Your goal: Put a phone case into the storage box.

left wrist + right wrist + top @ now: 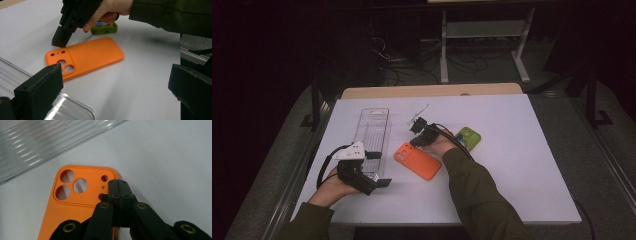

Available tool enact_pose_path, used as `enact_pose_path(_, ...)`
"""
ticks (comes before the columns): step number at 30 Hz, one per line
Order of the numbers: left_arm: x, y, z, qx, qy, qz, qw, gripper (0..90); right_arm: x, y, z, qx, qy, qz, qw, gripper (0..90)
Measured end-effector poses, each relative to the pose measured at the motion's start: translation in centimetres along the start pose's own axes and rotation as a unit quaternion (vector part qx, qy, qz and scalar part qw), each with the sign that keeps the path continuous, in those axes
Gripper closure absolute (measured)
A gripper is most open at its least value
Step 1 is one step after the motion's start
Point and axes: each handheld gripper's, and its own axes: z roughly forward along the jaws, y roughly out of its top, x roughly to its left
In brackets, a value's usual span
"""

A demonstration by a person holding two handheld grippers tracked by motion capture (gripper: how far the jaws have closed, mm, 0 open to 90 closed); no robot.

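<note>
Two tools: right tool (pixel 117 185) closed over matte orange case (pixel 75 202); left tool (pixel 112 85) open, empty.

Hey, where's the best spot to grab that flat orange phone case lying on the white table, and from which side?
Probably the orange phone case's camera-cutout end, by its raised rim. It lies flat, back up, on the white table, so there's nothing to pinch from above; jaws need to straddle an edge. The shut right gripper is at that corner, with bare table beside it. It would need to open first.
</note>
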Motion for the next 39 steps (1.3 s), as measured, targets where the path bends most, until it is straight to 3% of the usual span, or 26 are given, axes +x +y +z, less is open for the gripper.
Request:
enact_pose_path(7,0.0,0.0,0.1,-0.001,-0.001,0.0,1.0,0.0,0.5,0.0,0.0,0.001,0.008,-0.01,0.9999,88.3)
enact_pose_path(11,0.0,0.0,0.1,-0.001,-0.001,-0.003,1.0,0.0,0.4,0.0,-1.0,-0.008,0.006,-0.008,0.9999,83.6)
enact_pose_path(16,0.0,0.0,0.0,0.001,0.001,0.001,1.0,0.0,0.6,-0.4,-3.1,-0.025,-0.001,-0.012,0.9996,71.8)
enact_pose_path(24,0.0,-0.2,-0.2,0.007,0.004,-0.001,1.0,0.0,0.9,-2.6,-6.6,-0.051,-0.014,0.009,0.9986,48.1)
enact_pose_path(25,0.0,-0.2,-0.1,0.006,0.003,-0.003,1.0,0.0,1.1,-2.9,-7.0,-0.057,-0.011,0.025,0.998,46.7)
enact_pose_path(30,0.0,-0.3,0.0,0.008,0.001,0.0,1.0,0.0,0.9,-4.2,-8.1,-0.065,-0.02,0.03,0.9972,36.1)
enact_pose_path(32,0.2,-0.3,0.0,0.011,0.002,0.002,0.9999,0.0,0.8,-5.1,-8.9,-0.068,-0.028,0.032,0.9968,27.4)
enact_pose_path(39,0.2,-0.4,0.0,0.011,0.003,-0.001,0.9999,0.0,0.7,-7.5,-10.5,-0.081,-0.035,0.047,0.995,15.0)
